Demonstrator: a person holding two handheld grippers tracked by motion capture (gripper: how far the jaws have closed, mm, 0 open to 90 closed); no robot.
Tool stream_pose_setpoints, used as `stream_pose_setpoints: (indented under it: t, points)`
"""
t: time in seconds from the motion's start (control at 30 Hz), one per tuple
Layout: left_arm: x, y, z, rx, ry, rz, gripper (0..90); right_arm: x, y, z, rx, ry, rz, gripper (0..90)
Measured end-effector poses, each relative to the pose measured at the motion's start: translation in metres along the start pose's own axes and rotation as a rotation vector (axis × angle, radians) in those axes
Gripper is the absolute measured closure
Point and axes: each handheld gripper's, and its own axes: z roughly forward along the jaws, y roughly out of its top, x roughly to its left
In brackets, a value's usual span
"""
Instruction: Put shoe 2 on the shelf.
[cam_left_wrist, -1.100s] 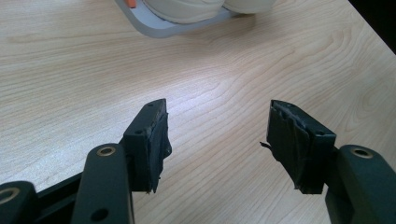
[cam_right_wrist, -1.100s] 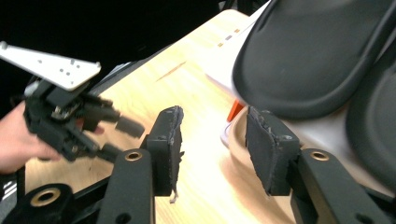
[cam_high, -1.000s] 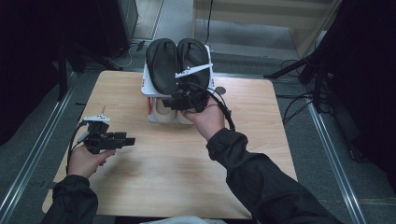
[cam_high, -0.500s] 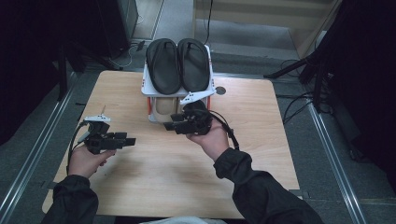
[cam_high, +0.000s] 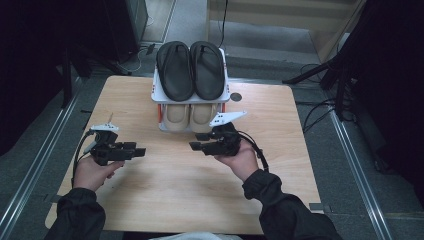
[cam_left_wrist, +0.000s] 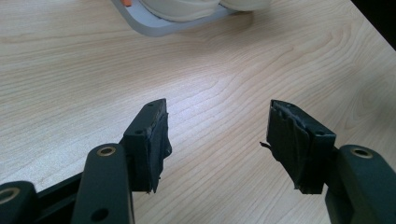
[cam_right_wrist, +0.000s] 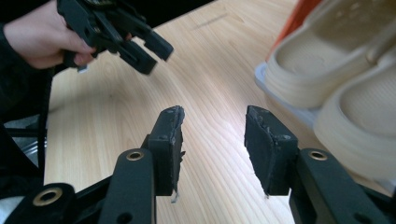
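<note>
The wooden table (cam_high: 180, 200) carries a small two-tier shoe rack (cam_high: 156, 92) at the middle of its far edge, with a pair of black flip-flops (cam_high: 191, 69) lying side by side on the top shelf and a pair of cream slippers (cam_high: 190, 116) tucked on the lower shelf, toes toward the person. The right gripper (cam_high: 200, 141) hovers just in front of the rack's near right corner, jaws spread apart and holding nothing; in the right gripper view the slippers (cam_right_wrist: 345, 88) sit just beside its right jaw. The left gripper (cam_high: 139, 151) hangs near the table's left edge, well apart from the rack, jaws likewise spread and empty over bare wood (cam_left_wrist: 140, 70). The likely risk is the rack itself: it looks light, and a jaw pushed against its white frame or orange post (cam_high: 160, 113) could shove or tip it toward the far edge, spilling the flip-flops. The top shelf overhangs the slippers, so a steep reach would catch it. A small dark disc (cam_high: 236, 97) lies by the rack's right side, out of the way.
</note>
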Motion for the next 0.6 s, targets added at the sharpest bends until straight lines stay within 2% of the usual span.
stream_pose_setpoints:
  t: [0.33, 0.5, 0.6]
  points:
    - [-0.001, 0.0, 0.001, 0.001, -0.006, 0.0, 39.2, -0.012, -0.026, -0.016, 0.012, -0.034, 0.009, 55.4]
    - [-0.002, 0.0, 0.002, 0.002, -0.005, 0.003, 39.0, -0.016, -0.041, -0.02, 0.007, -0.049, 0.027, 55.4]
    - [-0.003, 0.0, 0.003, 0.003, -0.011, 0.006, 38.8, -0.019, -0.05, -0.022, 0.005, -0.068, 0.02, 55.0]
